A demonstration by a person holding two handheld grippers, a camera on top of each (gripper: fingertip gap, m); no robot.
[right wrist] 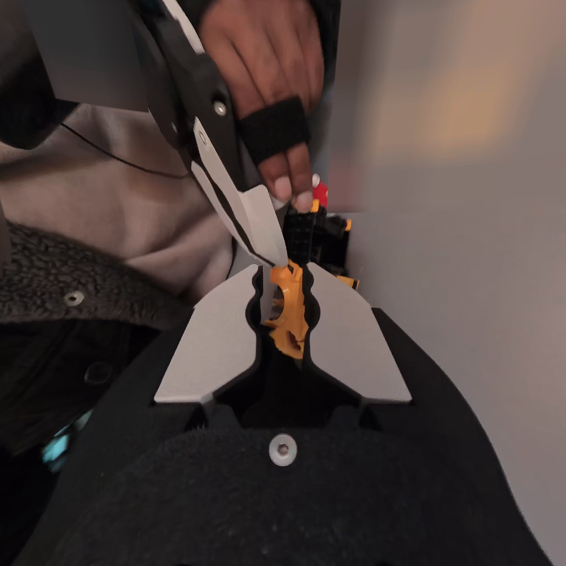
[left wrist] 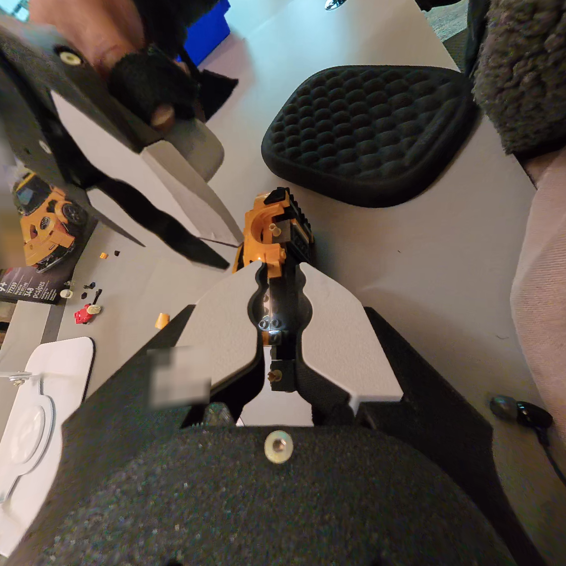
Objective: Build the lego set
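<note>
Grey desk (left wrist: 398, 275) below us. Our left jaws (left wrist: 277, 269) squeeze the toy car body (left wrist: 275, 232). Our right jaws (right wrist: 283, 269) pinch its orange piece (right wrist: 291, 306). We probably pull next.

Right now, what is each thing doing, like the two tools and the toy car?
Left tool: shut on the brick car body.
Right tool: holding its orange wheel arch end.
Brick car body: unfinished, wheels missing, off the table.
Loose bricks: scattered on table.
Black cushion: lying flat.

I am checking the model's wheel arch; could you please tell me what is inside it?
Inside the orange wheel arch a tan axle pin sticks out from a grey block; no wheel is fitted. Deeper parts are hidden.
</note>
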